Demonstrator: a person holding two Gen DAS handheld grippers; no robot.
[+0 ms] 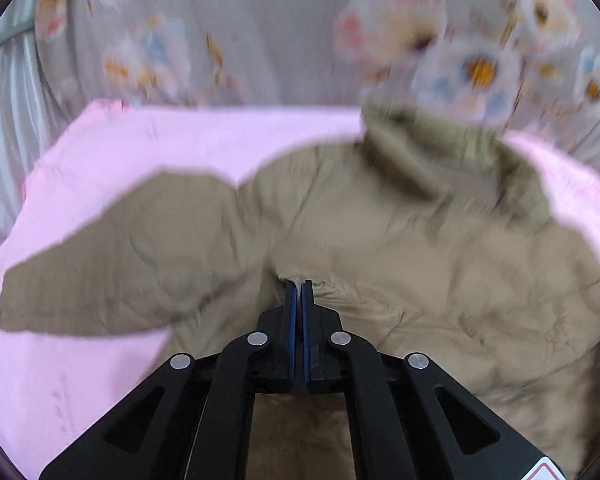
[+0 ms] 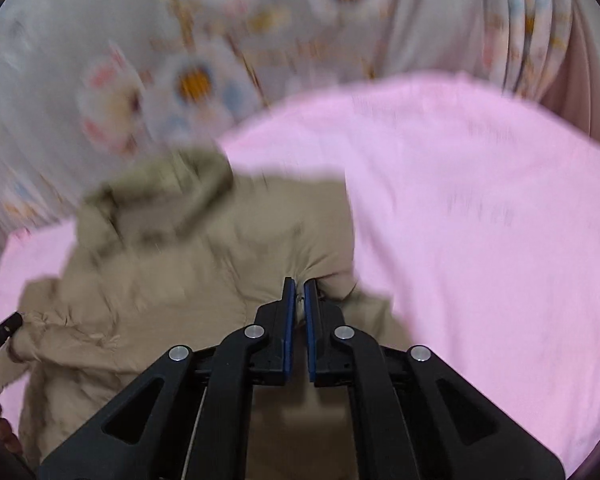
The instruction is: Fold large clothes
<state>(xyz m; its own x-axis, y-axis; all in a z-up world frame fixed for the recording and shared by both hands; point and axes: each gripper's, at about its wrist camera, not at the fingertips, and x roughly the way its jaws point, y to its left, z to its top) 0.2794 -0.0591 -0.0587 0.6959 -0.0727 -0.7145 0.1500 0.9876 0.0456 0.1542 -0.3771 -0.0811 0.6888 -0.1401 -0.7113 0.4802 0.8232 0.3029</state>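
Left wrist view: left tool (image 1: 299, 285) clenched on a pinch of the khaki jacket (image 1: 380, 248) where sleeve meets body; fabric puckers into the jaws.
Right wrist view: right tool (image 2: 299, 283) clenched on a fold at the jacket's opposite edge; pale cloth shows between the blue pads (image 2: 288, 320).
Why held so: two grips on opposite sides, likely to lift and fold the body evenly.
Jacket location: spread on the pink sheet (image 1: 80, 380), collar (image 1: 400, 148) towards the floral curtain (image 1: 260, 32), one sleeve (image 1: 100, 272) splayed outwards.
Materials: jacket quilted, puffy, matte, softly creased; sheet smooth; curtain thin, pleated.
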